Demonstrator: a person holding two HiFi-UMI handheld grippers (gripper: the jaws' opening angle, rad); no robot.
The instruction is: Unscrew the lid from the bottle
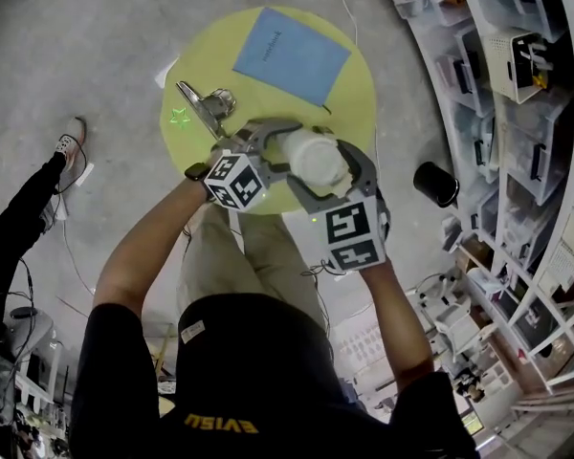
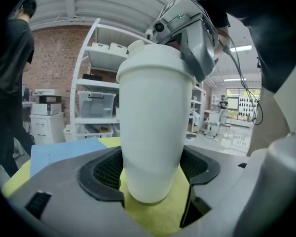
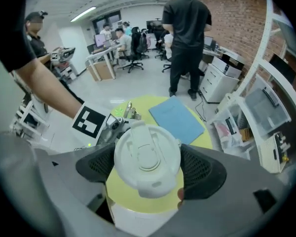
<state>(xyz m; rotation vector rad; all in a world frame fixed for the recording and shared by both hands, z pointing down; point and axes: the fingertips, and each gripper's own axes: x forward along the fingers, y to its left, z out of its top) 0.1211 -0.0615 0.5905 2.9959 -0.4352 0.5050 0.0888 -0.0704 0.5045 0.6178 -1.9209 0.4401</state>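
At about 5 o'clock on the yellow bench [image 1: 344, 94], the white bottle [image 2: 153, 127] is clamped low on its body by the left gripper [image 2: 150, 181] and its lid [image 3: 147, 159], not yet off, by the right gripper [image 3: 147, 169], so all the unscrewing appears to be left.

Round yellow table [image 1: 349, 94] is carrying three things.
A blue rectangular booklet [image 1: 291, 54] is lying flat, a silvery metal clip [image 1: 207, 104] is resting near its edge, a white plastic bottle [image 1: 316, 159] is standing upright.
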